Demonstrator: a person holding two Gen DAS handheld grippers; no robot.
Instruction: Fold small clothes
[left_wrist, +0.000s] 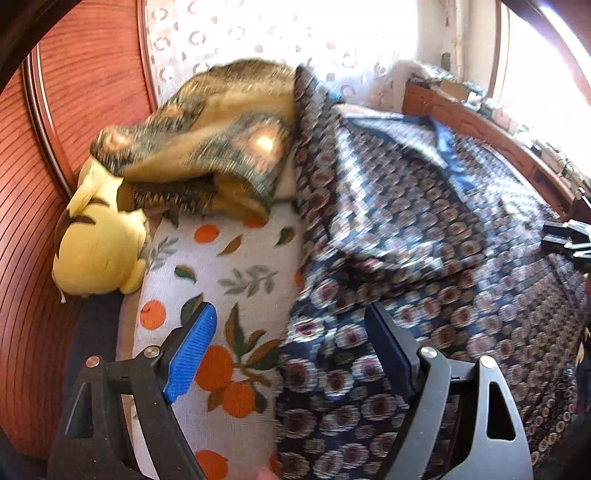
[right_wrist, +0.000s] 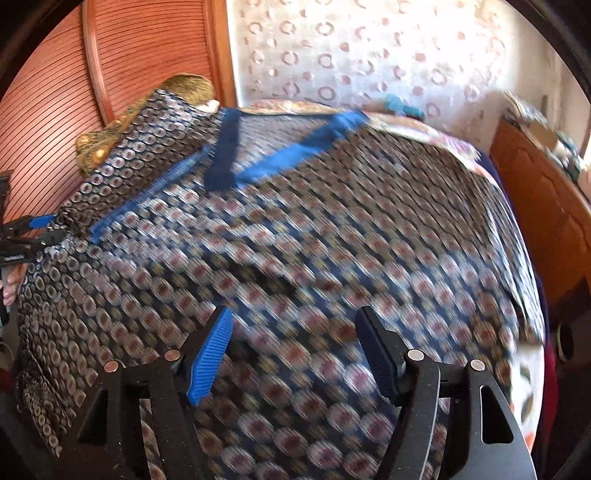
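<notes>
Patterned garment (right_wrist: 314, 236), dark navy w/ rows of round medallions and bright blue trim (right_wrist: 295, 155) at the neck, is lying spread across the bed, covering most of it from the near edge toward the wall side. Its left edge is ending over the orange-print sheet (left_wrist: 221, 266), which is showing bare along the bed's left edge. Both views are motion-blurred, so fine creases can't be read.

Left gripper (left_wrist: 291, 350) is hovering over the seam where garment meets sheet, jaws spread wide, nothing between them; probably lining up to take that side edge. Right gripper (right_wrist: 295, 354) is sitting low over the garment's middle, near the bed's front edge, jaws also wide apart and gripping nothing; whether the pads are touching cloth can't be told.

Neck trim is facing up and away toward the wall, so the piece looks laid out flat, front up, ready for a first fold. Judging by that, folding is only starting.

Brown-gold blanket (left_wrist: 207, 140) is heaped at the bed's far left corner, w/ a yellow plush toy (left_wrist: 99, 243) wedged beside it against the wooden wardrobe door (left_wrist: 55, 129); both are well off the garment, so not obstructing.
</notes>
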